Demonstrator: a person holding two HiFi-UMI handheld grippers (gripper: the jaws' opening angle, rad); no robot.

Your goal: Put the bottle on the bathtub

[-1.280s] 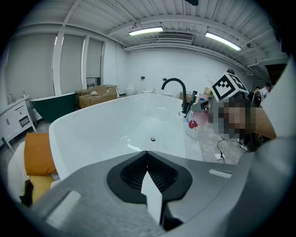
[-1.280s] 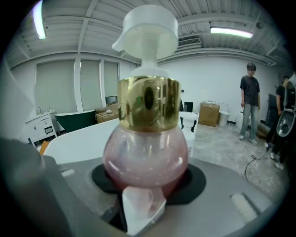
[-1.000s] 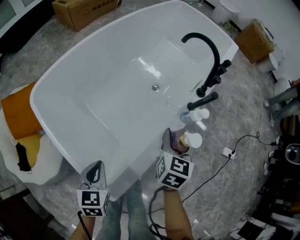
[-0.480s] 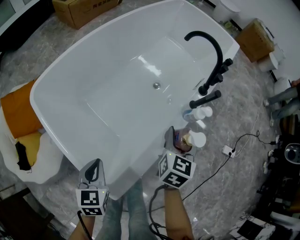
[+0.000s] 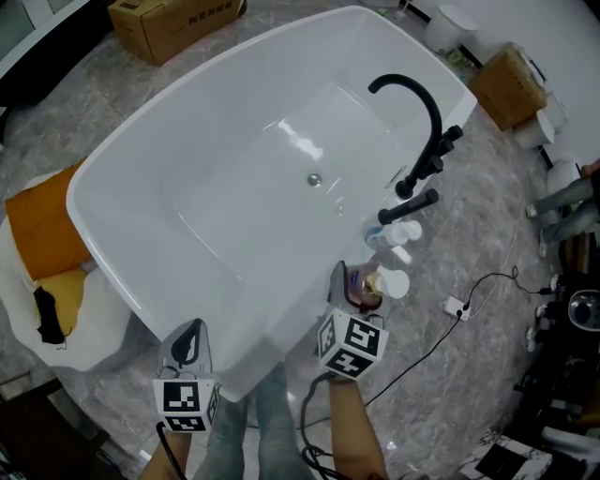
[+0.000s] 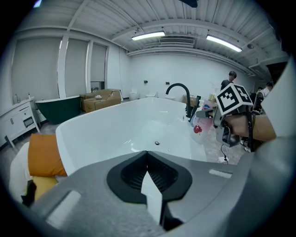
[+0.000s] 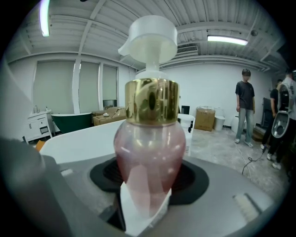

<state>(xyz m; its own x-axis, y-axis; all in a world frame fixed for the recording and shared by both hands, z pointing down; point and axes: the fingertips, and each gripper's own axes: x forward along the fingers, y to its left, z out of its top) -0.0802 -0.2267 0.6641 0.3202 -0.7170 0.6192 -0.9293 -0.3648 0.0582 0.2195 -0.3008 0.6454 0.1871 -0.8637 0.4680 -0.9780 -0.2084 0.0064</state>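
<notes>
In the middle of the marbled grey floor stands a wide white bathtub (image 5: 216, 197), seen from above, with a curved black tap (image 5: 419, 112) rising at its right rim. Beside the tub's left end lies an orange cushion (image 5: 37, 230), and a cardboard box (image 5: 173, 23) sits beyond its far end. The left gripper (image 5: 188, 343) hangs at the tub's near corner, its jaws pressed together with nothing between them. The right gripper (image 5: 351, 284) is at the tub's right rim, on the near side of the tap, its jaws closed round the lower body of the bottle (image 5: 377, 280). It is pink glass with a gold collar and a white pump top, held upright. Whether its base touches the rim cannot be told. A small white bottle (image 5: 401, 231) stands between it and the tap.
</notes>
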